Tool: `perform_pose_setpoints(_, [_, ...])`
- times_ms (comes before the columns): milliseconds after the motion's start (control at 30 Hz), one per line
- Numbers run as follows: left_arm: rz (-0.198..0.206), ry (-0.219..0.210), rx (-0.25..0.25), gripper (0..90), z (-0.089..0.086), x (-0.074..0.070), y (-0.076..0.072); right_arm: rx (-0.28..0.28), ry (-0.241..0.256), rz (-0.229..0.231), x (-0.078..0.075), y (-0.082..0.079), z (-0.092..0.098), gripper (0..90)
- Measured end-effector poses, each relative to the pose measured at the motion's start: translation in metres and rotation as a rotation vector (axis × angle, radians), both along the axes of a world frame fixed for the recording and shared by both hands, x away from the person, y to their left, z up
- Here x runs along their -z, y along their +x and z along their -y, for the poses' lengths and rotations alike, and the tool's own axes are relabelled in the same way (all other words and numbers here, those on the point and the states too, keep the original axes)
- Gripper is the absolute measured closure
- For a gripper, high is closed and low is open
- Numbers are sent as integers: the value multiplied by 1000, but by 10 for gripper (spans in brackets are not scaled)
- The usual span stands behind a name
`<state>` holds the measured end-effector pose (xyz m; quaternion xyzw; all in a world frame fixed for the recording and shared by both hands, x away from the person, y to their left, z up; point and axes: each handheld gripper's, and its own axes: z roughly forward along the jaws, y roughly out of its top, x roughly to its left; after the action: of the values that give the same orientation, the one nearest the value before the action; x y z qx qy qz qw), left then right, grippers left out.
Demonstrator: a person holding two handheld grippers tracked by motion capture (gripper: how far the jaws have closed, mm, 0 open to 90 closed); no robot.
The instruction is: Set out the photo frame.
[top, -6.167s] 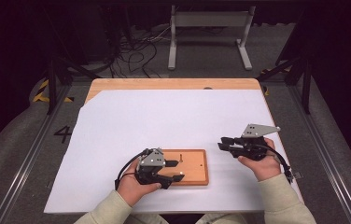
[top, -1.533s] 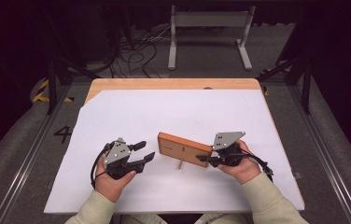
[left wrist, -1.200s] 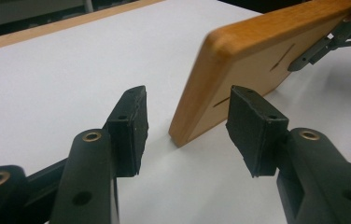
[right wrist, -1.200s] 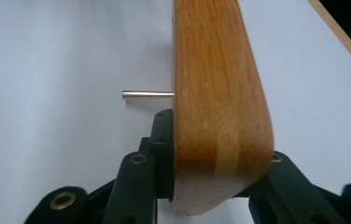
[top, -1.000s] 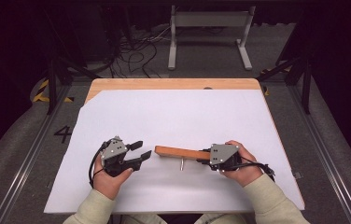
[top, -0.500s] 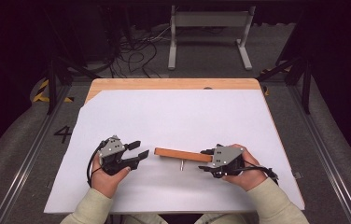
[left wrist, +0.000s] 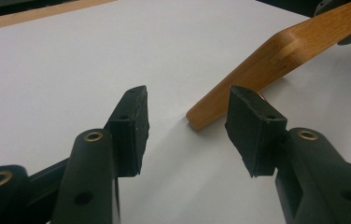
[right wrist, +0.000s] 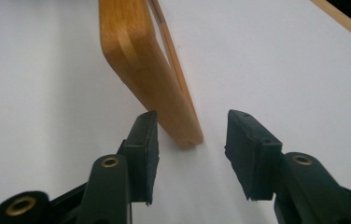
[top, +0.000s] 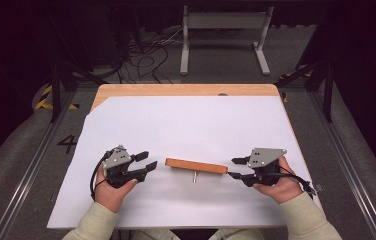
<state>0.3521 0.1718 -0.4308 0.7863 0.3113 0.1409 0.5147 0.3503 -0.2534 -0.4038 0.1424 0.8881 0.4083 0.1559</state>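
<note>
A small wooden board [top: 196, 165] stands up on its long edge on the white sheet, leaning on a thin metal peg [top: 194, 176] at its front. My left gripper [top: 150, 159] rests just left of the board, open and holding nothing. In the left gripper view the board's rounded corner [left wrist: 276, 60] lies a little beyond the open gripper [left wrist: 187, 123]. My right gripper [top: 232, 168] sits just right of the board, also open. In the right gripper view the board's near end [right wrist: 141, 56] stands between and just past the spread gripper [right wrist: 190, 135], apart from both pads.
A white sheet [top: 191, 125] covers most of the wooden table [top: 176, 90]. Bare sheet lies beyond the board. Behind the table are floor cables [top: 146, 55] and a metal stand [top: 223, 30]. Rails [top: 36, 160] run along both sides.
The right gripper, which held the board upright half a second ago, has let go and drawn back to the right. The board stays on its edge. The left gripper barely moved.
</note>
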Motion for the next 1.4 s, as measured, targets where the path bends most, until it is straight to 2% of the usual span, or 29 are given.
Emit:
perform_pose_setpoints(100, [-9, -2, -2, 492, 0, 1, 0, 17, 9, 11, 0, 1, 4, 660])
perform_pose_setpoints(167, [-1, 4, -4, 492, -1, 1, 0, 64, 30, 19, 0, 2, 7, 719])
perform_pose_setpoints(300, [-2, 6, -6, 492, -2, 1, 1, 150, 41, 31, 5, 4, 10, 817])
perform_pose_setpoints(433, [-7, 8, -12, 492, -3, 2, 1, 191, 57, 21, 11, 8, 8, 869])
perform_pose_setpoints(800, [-19, 21, -27, 491, -4, 4, 2, 160, 22, 2, 25, 14, -11, 900])
perform_pose_setpoints(1033, [-32, 20, -33, 489, -5, 5, 2, 139, -31, -5, 36, 20, -23, 900])
perform_pose_setpoints(1400, [-31, 26, -32, 489, -4, 5, 2, 109, -80, 11, 34, 17, -25, 900])
